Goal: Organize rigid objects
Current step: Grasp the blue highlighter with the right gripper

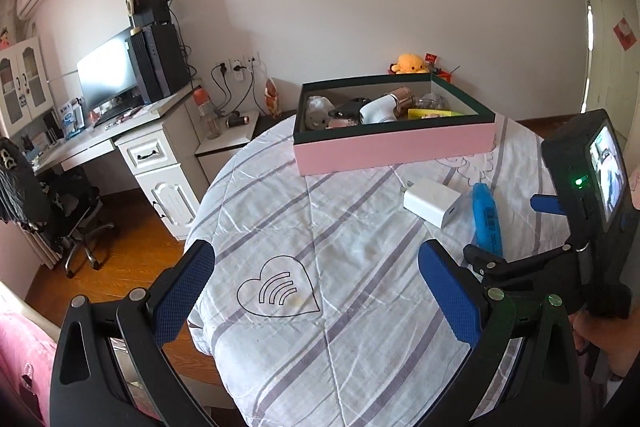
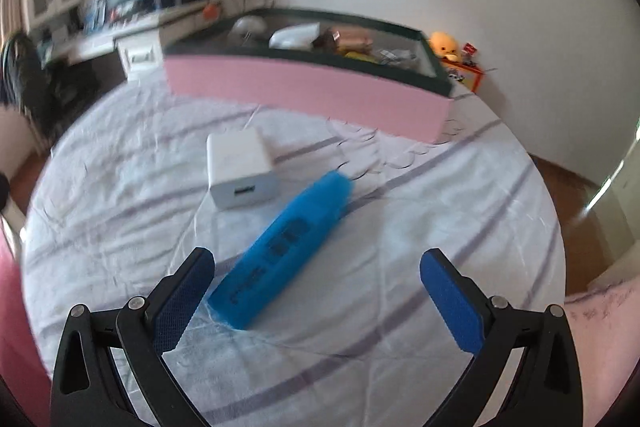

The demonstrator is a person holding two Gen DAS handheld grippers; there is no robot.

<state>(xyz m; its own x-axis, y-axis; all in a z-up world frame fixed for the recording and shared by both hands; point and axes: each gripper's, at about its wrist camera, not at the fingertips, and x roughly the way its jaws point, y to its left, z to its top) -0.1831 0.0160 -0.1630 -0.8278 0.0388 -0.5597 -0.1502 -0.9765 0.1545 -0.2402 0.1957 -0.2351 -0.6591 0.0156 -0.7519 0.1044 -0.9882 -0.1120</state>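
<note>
A blue highlighter pen [image 2: 282, 251] lies on the striped bed sheet [image 2: 360, 307], with a white charger block [image 2: 240, 167] just beyond it. Both also show in the left wrist view, the pen [image 1: 487, 217] and the charger [image 1: 430, 201]. A pink box with a dark green rim [image 1: 394, 147] sits farther back and holds several items; it also shows in the right wrist view [image 2: 308, 95]. My right gripper [image 2: 316, 303] is open just above the pen's near end, which lies by the left finger. My left gripper [image 1: 316, 299] is open and empty over bare sheet, left of the pen.
The right gripper's body [image 1: 588, 195] shows at the right of the left wrist view. A white desk [image 1: 120, 143] with monitor and an office chair [image 1: 60, 211] stand left of the bed. A yellow plush toy [image 1: 410, 63] sits behind the box. Wooden floor [image 1: 120, 259] surrounds the bed.
</note>
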